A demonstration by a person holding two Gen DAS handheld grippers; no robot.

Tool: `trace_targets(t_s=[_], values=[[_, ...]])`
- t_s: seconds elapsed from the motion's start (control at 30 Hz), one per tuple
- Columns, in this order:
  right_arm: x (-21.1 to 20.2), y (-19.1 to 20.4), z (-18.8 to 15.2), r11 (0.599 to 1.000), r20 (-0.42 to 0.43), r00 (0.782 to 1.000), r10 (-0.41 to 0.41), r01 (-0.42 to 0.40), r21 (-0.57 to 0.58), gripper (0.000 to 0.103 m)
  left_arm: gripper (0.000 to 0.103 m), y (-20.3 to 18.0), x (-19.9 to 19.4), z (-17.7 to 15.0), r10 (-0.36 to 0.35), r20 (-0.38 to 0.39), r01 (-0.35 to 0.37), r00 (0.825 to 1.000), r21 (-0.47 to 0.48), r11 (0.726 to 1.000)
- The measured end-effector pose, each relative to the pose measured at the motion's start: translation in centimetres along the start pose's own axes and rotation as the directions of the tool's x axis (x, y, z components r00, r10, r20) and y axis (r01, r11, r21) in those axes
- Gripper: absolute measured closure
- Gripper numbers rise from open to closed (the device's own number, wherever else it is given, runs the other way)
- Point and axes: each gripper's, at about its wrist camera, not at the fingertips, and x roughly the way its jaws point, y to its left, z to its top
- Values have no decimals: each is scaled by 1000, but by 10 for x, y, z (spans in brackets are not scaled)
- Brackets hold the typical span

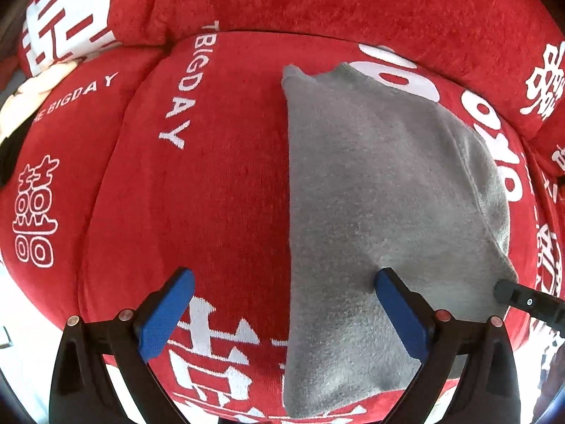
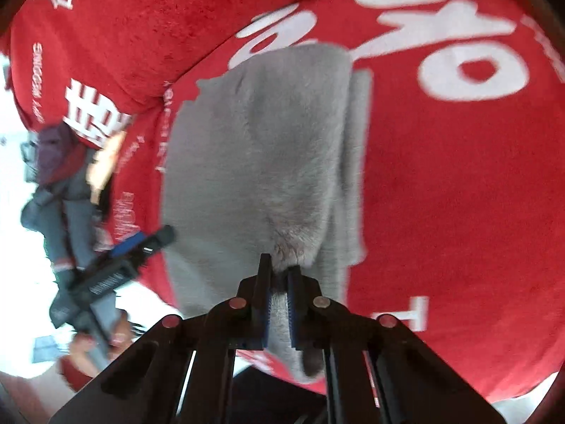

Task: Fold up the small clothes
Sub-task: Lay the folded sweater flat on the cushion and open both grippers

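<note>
A red sofa cushion printed with white lettering and Chinese characters is seen filling most of both views; "BIGDAY" is read on it ahead of the left fingers. Red back cushions with the same white print are seen beyond the fingertips, at the far edge of the seat.

A grey fleece garment is laid on the seat cushion, folded lengthwise, with a straight edge running forward from between the left fingers. In the left wrist view it is spread ahead and to the right of the fingers, and the right blue pad rests over its near part. In the right wrist view the same garment is stretched forward from the fingertips, a second layer showing along its right side.

The left gripper is held wide apart, nothing between its blue pads, the left pad over bare red cushion. It is also seen, blurred, to the left of the right fingers.

The right gripper is clenched on a pinch of the grey fleece, which is bunched between the pads. Its black tip is seen touching the garment's right corner.

A pale, blurred object is seen far left.
</note>
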Motion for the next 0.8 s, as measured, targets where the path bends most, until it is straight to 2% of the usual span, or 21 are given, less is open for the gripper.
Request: trace_targets(t_s=[0.1,0.17,0.33,0.5,0.57,0.8], values=[[8,-14,-6,998,-36,997,-62,62,-5,95,1,-1,2,0,-22,-1,22,1000,-9,1000],[19,-27,-12,998,-61,996,-60,61,23,96,1,0,3,-1,-21,-13,20,1000,-19,1000],[20,-33,-16,998,-43,998,-40,42,50,95,1,0,4,-1,-30,-45,28,999,-36,999],[12,-34,-20,997,-66,997,-43,46,55,95,1,-8,6,-2,4,-81,-3,997,13,1000],[10,-34,-23,997,-75,996,-51,55,60,95,1,-13,3,-2,17,-79,-14,997,38,999],[-7,-27,-33,986,-74,990,-120,128,107,94,1,-18,-19,-4,-20,-44,22,999,57,998]])
